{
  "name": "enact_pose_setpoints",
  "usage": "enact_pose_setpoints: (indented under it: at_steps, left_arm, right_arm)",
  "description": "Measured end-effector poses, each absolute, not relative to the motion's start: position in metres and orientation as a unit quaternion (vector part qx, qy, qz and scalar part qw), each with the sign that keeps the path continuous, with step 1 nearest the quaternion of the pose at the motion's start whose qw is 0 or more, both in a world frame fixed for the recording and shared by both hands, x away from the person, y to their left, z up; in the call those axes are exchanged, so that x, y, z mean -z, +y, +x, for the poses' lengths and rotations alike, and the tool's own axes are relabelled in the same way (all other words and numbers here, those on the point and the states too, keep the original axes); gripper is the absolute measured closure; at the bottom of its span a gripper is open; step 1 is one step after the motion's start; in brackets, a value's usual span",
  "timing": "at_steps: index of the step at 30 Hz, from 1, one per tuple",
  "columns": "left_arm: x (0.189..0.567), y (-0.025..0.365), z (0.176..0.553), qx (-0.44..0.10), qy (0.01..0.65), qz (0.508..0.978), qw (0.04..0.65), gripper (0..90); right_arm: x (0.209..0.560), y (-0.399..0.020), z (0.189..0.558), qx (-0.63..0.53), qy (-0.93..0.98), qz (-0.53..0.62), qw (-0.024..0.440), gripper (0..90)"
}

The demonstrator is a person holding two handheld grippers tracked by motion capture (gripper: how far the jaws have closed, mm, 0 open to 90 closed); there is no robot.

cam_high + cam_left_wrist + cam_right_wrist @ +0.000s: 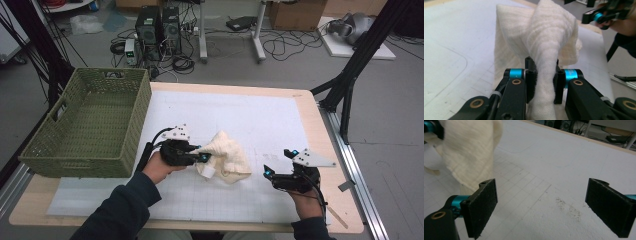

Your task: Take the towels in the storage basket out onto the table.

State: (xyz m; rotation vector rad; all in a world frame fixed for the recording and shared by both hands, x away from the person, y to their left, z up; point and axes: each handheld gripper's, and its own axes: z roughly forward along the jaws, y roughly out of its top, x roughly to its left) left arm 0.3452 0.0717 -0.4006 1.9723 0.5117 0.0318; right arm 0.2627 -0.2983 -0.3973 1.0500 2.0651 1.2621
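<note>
A cream cloth (227,155) lies bunched on the white mat (240,115), near its middle front. My left gripper (204,158) is shut on a fold of that cloth (544,75); the fabric is pinched between both pads and rises in a peak beyond them. My right gripper (279,164) hovers over the mat to the right of the cloth, jaws wide apart with nothing between them. In the right gripper view the cloth (469,152) hangs at the upper left, past the left pad (482,207).
A green woven basket (90,125) sits at the table's left edge, overhanging it. The wooden table edge (320,125) frames the mat. Cables, computer towers and black stand legs (350,75) are on the floor beyond.
</note>
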Motion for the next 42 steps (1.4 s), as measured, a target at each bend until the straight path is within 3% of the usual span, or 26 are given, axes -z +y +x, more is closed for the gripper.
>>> enact_pose_setpoints:
  at_steps: [4,7,9,11,17,22,30,42]
  left_arm:
    - [0.417,0.065,0.357,-0.031,0.245,0.831,0.498,78.0]
    - [0.428,0.06,0.365,-0.045,0.275,0.832,0.48,71.9]
    - [0.434,0.057,0.367,-0.069,0.303,0.825,0.472,57.3]
    - [0.433,0.06,0.368,-0.086,0.327,0.814,0.473,31.8]
    - [0.41,0.084,0.361,-0.134,0.337,0.781,0.508,20.4]
    - [0.399,0.11,0.342,-0.17,0.33,0.753,0.543,19.3]
    - [0.413,0.139,0.321,-0.198,0.342,0.74,0.544,19.3]
    - [0.427,0.142,0.315,-0.195,0.343,0.738,0.548,19.5]
  right_arm:
    - [0.399,-0.297,0.263,-0.462,0.76,0.387,0.246,9.8]
    - [0.4,-0.295,0.265,-0.458,0.764,0.382,0.246,9.8]
    - [0.401,-0.294,0.265,-0.454,0.767,0.381,0.245,9.8]
    - [0.402,-0.293,0.266,-0.452,0.77,0.38,0.243,9.8]
    - [0.403,-0.293,0.267,-0.448,0.771,0.385,0.238,9.9]
    - [0.402,-0.292,0.268,-0.45,0.769,0.381,0.246,9.9]
    - [0.404,-0.282,0.271,-0.438,0.789,0.36,0.236,9.9]
    - [0.406,-0.273,0.275,-0.432,0.798,0.351,0.229,9.9]
